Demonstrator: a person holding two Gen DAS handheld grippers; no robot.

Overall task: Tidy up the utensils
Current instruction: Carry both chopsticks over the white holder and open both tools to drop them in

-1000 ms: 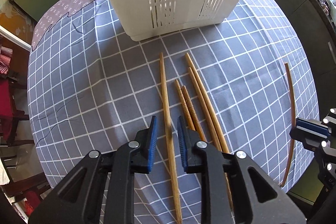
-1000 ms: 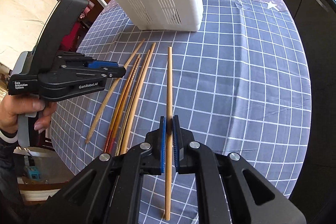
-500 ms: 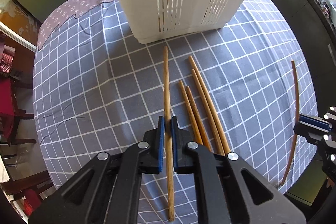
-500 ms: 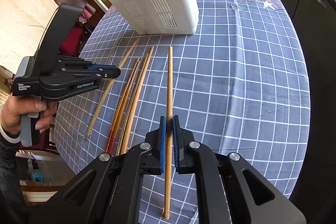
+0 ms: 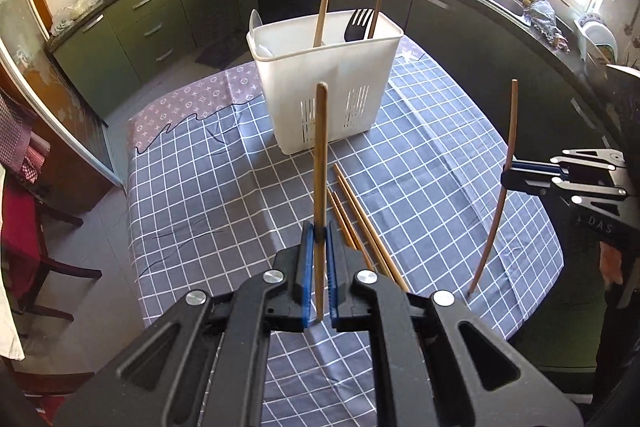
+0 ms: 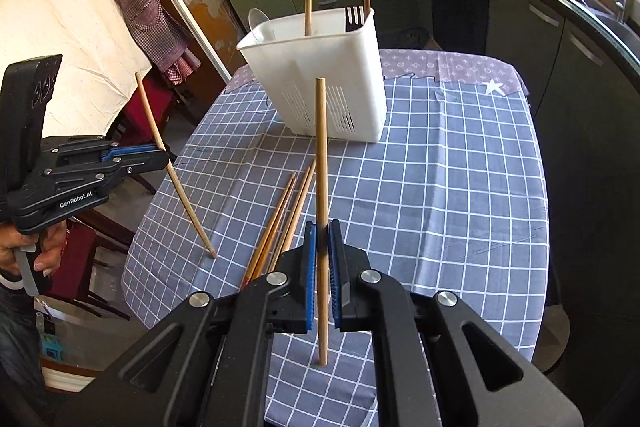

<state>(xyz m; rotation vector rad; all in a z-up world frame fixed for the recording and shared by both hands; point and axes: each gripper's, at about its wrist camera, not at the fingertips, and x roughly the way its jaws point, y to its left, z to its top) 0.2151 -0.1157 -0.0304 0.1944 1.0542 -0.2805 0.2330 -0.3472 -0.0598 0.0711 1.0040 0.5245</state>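
Observation:
My left gripper point(image 5: 319, 229) is shut on a wooden chopstick point(image 5: 321, 147), held off the table and pointing toward the white utensil holder point(image 5: 352, 75). My right gripper point(image 6: 322, 233) is shut on a second chopstick point(image 6: 321, 147), also lifted. Each gripper shows in the other's view: the right gripper point(image 5: 516, 173) at the right edge, the left gripper point(image 6: 156, 157) at the left with its slanted chopstick point(image 6: 176, 183). Several more chopsticks point(image 5: 358, 219) lie on the checked tablecloth point(image 5: 200, 195) between the grippers and the holder. The holder contains two wooden sticks, a black fork point(image 5: 356, 25) and a white spoon.
The holder stands near the table's far end. Dark green kitchen cabinets point(image 5: 152, 23) ring the room behind it. A red-cushioned chair point(image 5: 24, 227) stands off the table's left edge. A person's hand point(image 6: 44, 251) grips the left tool's handle.
The left gripper shut on its chopstick. Both grippers then rose and tilted up, lifting their chopsticks off the cloth. The holder's top and the kitchen came into view.

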